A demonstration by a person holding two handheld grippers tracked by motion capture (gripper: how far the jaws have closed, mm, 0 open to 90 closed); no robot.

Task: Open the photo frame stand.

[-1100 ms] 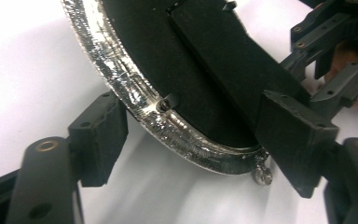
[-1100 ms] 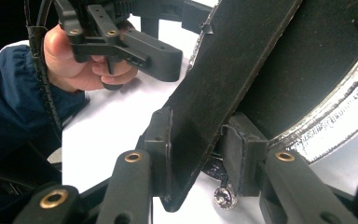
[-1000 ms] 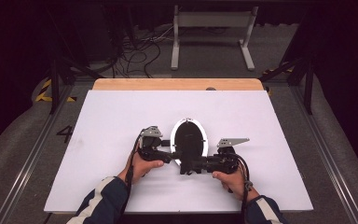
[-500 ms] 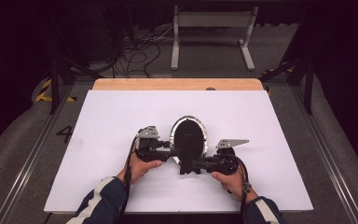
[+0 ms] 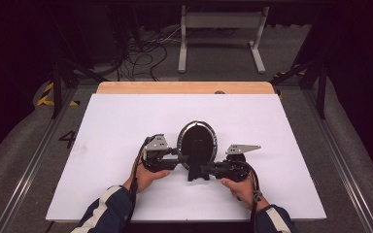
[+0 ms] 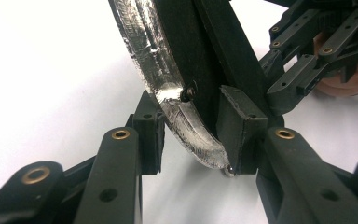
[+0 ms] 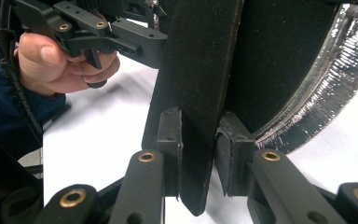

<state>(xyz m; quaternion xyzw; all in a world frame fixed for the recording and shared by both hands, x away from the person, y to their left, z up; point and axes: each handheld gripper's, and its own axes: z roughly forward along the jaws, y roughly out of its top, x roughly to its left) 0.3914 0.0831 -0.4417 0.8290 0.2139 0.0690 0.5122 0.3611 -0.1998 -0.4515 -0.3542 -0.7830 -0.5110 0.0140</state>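
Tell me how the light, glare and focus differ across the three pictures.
High view: the white table is brightly lit, the floor and room behind nearly black, and the oval frame reads as a dark shape. Left gripper view: the frame's silver rim glints and the nearest arms look soft. Right gripper view: the black strut looks matte with no glare.

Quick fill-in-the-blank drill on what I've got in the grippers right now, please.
1. The oval frame has a rim coloured ___.
2. The gripper whose jaws flank the black back strut is the person's ___ one.
3. The gripper whose jaws flank the rim is the person's ___ one.
4. The table surface is ___.

Missing words: silver; right; left; white.

Both grippers' jaws have just been closing.
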